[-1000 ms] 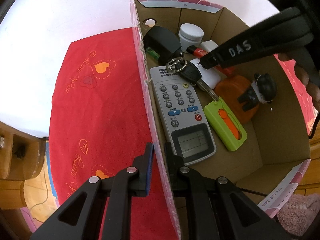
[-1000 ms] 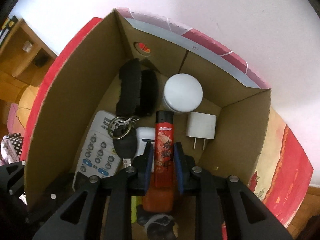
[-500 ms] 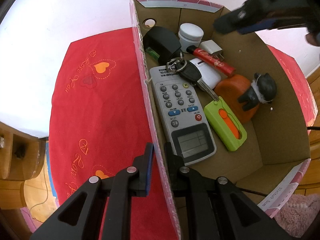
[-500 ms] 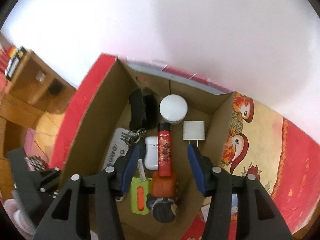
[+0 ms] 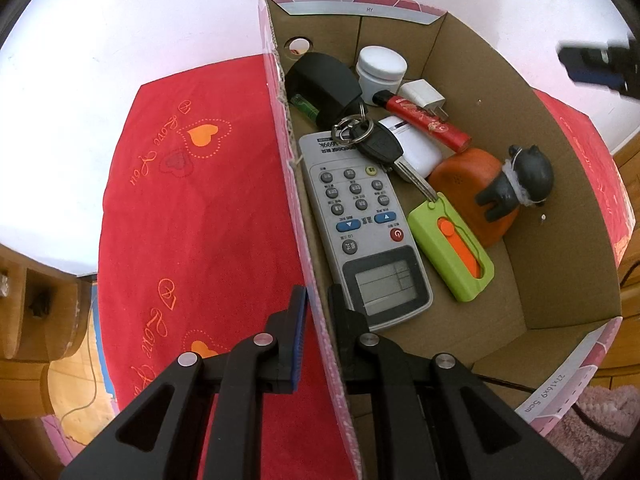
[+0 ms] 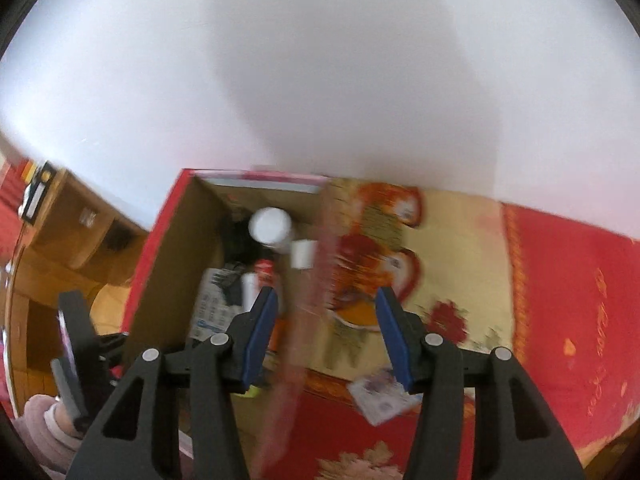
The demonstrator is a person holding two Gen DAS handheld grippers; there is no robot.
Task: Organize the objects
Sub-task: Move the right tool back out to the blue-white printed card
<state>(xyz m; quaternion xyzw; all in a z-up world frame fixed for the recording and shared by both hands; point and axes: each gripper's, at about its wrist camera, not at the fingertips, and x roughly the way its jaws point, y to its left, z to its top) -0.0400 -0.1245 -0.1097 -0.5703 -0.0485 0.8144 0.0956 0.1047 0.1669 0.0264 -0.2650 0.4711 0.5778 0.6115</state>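
The left gripper (image 5: 316, 312) is pinched tight on the long side wall of the cardboard box (image 5: 532, 184), one pad outside against the pink print, the other inside against the bare card. Just past its inner finger lies a grey remote control (image 5: 364, 224), screen end nearest the gripper, running along that wall. A black car key (image 5: 380, 146) on a ring rests across the remote's far end, its blade reaching a lime-green case with an orange slider (image 5: 450, 246). Beside that sits an orange lump with a small dark bear figure (image 5: 516, 184) leaning on it. Further in are a white earbud case (image 5: 416, 146), a red lighter (image 5: 420, 118), a white plug (image 5: 420, 94), a white jar (image 5: 382, 66) and a black pouch (image 5: 324, 82) in the far corner. The box stands on a red cloth with hearts (image 5: 192, 208). The right gripper (image 6: 326, 332) hangs above the box's near edge with its jaws parted and nothing between them, its view smeared; a small printed packet (image 6: 380, 394) lies on the cloth below it.
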